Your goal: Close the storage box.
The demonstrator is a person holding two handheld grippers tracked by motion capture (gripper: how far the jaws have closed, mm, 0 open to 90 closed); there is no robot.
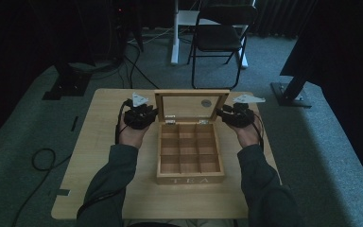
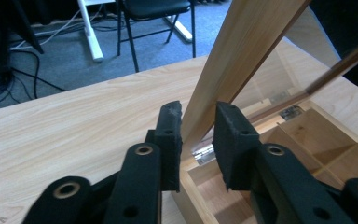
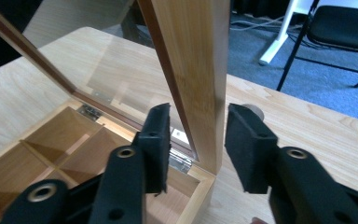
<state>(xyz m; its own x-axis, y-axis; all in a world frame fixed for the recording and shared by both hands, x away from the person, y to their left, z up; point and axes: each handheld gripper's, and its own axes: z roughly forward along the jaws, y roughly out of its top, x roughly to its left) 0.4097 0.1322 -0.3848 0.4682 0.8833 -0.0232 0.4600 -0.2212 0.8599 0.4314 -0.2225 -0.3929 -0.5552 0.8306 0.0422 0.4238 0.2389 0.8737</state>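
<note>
A wooden tea box [image 1: 189, 178] with empty compartments sits mid-table, its glass-paned lid [image 1: 191, 93] standing upright at the back. My left gripper [image 1: 153, 113] is at the lid's left edge. In the left gripper view its pads [image 2: 198, 140] press both faces of the lid's wooden frame [image 2: 242, 51] just above the hinge. My right gripper [image 1: 220, 113] is at the lid's right edge. In the right gripper view its jaws [image 3: 198, 144] straddle the frame [image 3: 196, 56], with a gap still showing beside the left pad [image 3: 158, 140].
The box stands on a light wooden table [image 1: 108, 142]. A black folding chair [image 1: 220, 38] and a white desk leg [image 1: 175, 33] are behind it. Cables [image 1: 42, 158] lie on the grey floor at left, and dark stand bases [image 1: 290, 92] flank the table.
</note>
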